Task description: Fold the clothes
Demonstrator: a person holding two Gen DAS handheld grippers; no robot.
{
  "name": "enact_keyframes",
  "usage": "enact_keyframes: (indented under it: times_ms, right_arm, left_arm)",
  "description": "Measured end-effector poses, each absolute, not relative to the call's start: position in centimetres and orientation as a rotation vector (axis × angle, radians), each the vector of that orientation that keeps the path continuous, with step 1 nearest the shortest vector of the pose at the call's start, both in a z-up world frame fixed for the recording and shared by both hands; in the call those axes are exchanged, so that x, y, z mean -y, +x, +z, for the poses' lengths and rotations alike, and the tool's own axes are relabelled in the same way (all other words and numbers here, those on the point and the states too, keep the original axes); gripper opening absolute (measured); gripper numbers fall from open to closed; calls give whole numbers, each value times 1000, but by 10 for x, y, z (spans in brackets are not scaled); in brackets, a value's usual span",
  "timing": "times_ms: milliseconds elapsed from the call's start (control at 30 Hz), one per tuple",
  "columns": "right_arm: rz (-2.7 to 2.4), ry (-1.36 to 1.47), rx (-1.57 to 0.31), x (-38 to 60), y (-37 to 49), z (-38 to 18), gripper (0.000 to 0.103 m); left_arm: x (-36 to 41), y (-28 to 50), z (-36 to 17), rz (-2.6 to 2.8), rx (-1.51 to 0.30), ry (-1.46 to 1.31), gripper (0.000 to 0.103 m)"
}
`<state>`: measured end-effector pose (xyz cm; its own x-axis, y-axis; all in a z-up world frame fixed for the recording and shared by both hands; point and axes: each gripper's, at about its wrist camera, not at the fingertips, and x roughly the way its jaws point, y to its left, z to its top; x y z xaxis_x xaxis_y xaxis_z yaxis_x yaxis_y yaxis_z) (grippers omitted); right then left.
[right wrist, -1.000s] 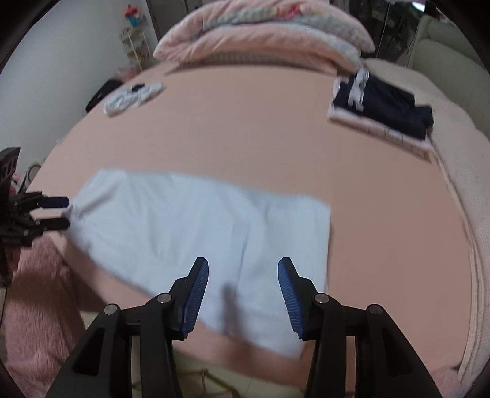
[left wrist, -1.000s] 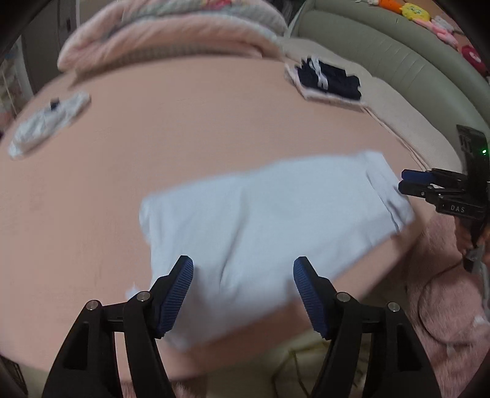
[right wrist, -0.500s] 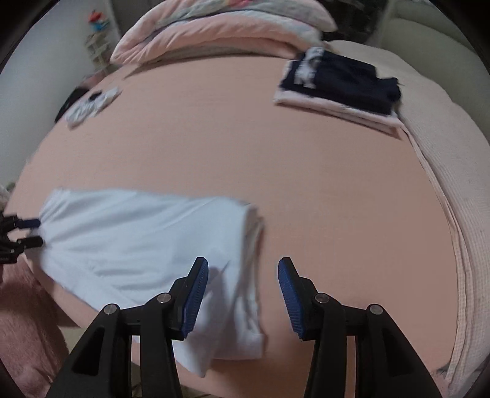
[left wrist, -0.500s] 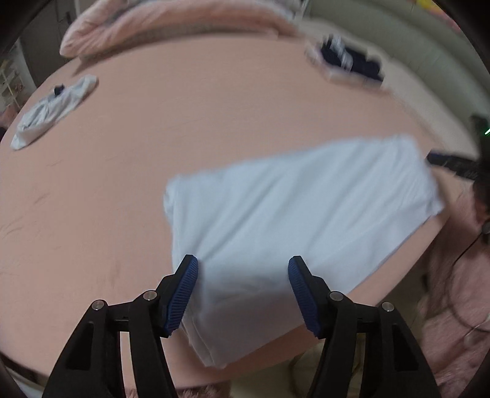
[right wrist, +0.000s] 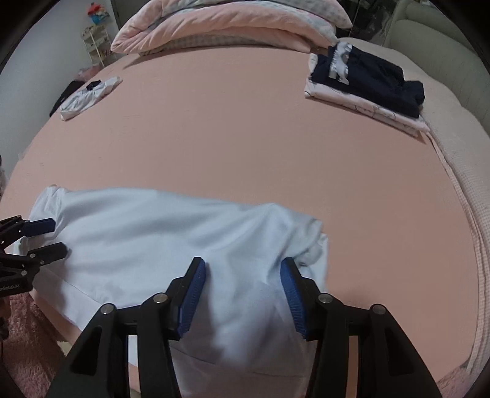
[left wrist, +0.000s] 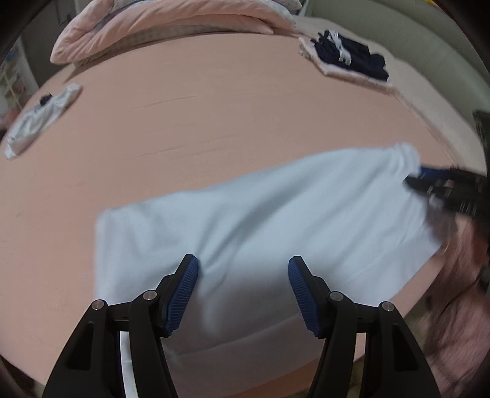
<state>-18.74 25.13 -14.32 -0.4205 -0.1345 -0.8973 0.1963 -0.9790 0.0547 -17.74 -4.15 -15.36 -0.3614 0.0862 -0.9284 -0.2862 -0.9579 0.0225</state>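
Pale-blue garment (right wrist: pixel 159 242) spread at the near edge of the pink bed (right wrist: pixel 245 147); left claw (left wrist: pixel 243 294) and right claw (right wrist: pixel 243 295), jaws apart and just widened, should pinch matching corners together for an even fold.

Pale blue garment (left wrist: pixel 260 220) on salmon-pink bed sheet (left wrist: pixel 199 122). Navy folded clothes (right wrist: pixel 370 79) with white drawstring at 1 o'clock, atop white piece. Pink quilt (right wrist: pixel 220 27) at 12. Gripper pads (left wrist: pixel 183 294) ribbed blue, arms black.
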Motion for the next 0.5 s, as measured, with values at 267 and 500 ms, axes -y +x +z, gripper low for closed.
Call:
enact_keyframes:
  times_ms: [267, 500]
  right_arm:
    - [-2613, 1591, -75, -307, -194, -126, 54]
    - [-2567, 1659, 34, -296, -239, -147, 55]
  left_arm:
    - [85, -181, -121, 2487, -27, -1499, 61]
    - [70, -232, -173, 2355, 156, -1643, 60]
